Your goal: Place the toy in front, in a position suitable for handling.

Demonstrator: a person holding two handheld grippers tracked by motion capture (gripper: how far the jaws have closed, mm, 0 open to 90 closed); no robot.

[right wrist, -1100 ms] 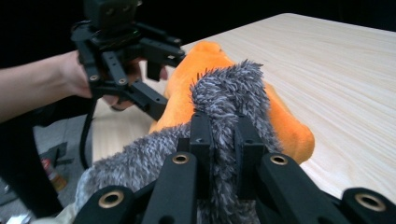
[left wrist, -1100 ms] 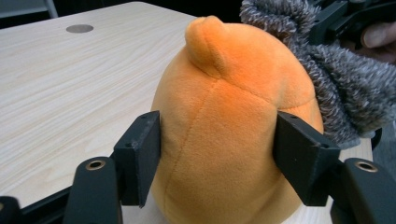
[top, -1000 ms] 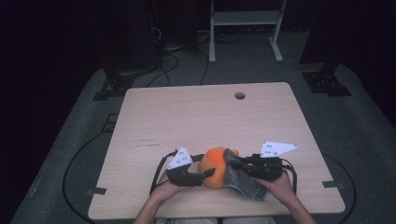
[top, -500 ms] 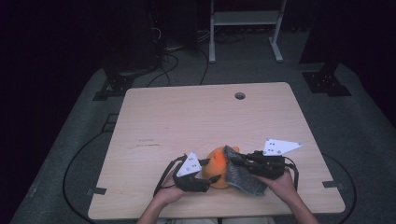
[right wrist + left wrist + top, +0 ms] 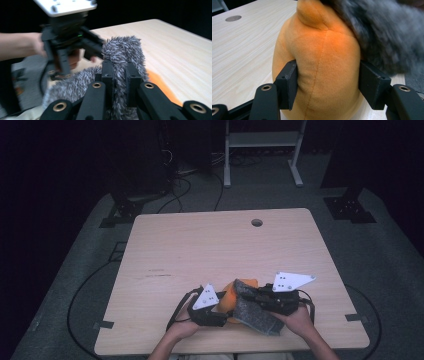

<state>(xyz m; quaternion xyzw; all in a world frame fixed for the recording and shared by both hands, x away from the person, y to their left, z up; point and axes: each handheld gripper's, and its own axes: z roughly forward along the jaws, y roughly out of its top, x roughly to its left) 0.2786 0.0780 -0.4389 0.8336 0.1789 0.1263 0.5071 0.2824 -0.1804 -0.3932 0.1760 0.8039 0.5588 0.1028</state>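
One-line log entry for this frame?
left gripper: clamping orange plush toy | right gripper: pinching grey fuzzy cloth | table

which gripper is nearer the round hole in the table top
Right. The right gripper, shut on the grey fuzzy cloth, sits almost straight below the hole; the left gripper is farther left, clamping the orange plush.

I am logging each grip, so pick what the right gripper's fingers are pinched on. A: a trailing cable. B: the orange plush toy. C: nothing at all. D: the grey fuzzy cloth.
D: in the right gripper view the right gripper has its fingers clamped on a fold of the grey fuzzy cloth, while the orange plush toy sits between the left gripper fingers instead.
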